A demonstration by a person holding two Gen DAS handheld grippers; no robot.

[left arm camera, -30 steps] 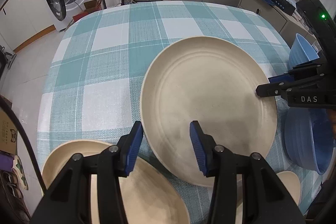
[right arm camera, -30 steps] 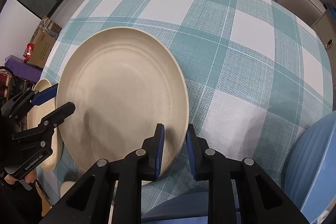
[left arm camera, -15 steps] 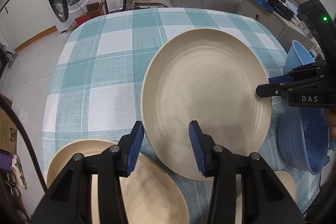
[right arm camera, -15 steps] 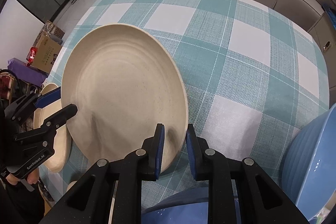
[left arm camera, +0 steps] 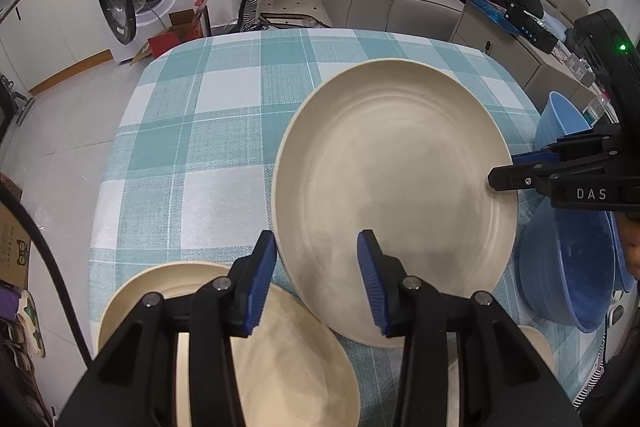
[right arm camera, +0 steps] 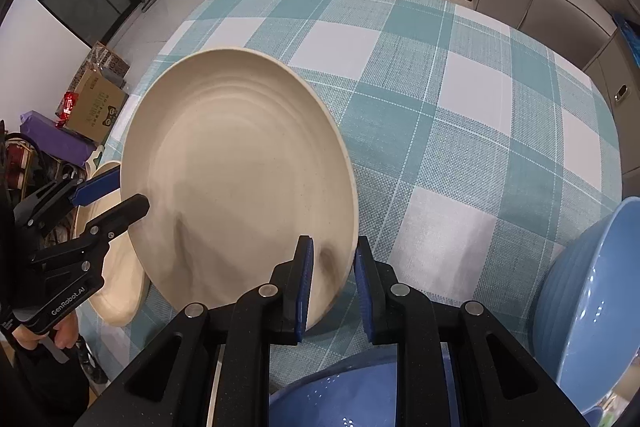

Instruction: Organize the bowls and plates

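A large cream plate (left arm camera: 400, 195) (right arm camera: 240, 171) hangs tilted above the checked tablecloth (left arm camera: 192, 147). My right gripper (right arm camera: 332, 267) is shut on the plate's near right rim, one pad above and one below; in the left wrist view the right gripper (left arm camera: 508, 171) grips from the right. My left gripper (left arm camera: 316, 279) straddles the opposite rim. Its jaws are closing with the rim between them, and a gap still shows at the pads. The right wrist view shows the left gripper (right arm camera: 116, 195) with one finger over the plate and one under it.
More cream plates (left arm camera: 280, 367) (right arm camera: 116, 287) lie under the left gripper at the table's near left corner. Blue bowls (left arm camera: 572, 267) (right arm camera: 592, 307) stand at the right, one more blue bowl (right arm camera: 360, 395) under the right gripper. A sofa and a washing machine stand beyond the table.
The plate has risen off the tablecloth, carried up by the right gripper. The left gripper rose with it and its jaws have narrowed a little.
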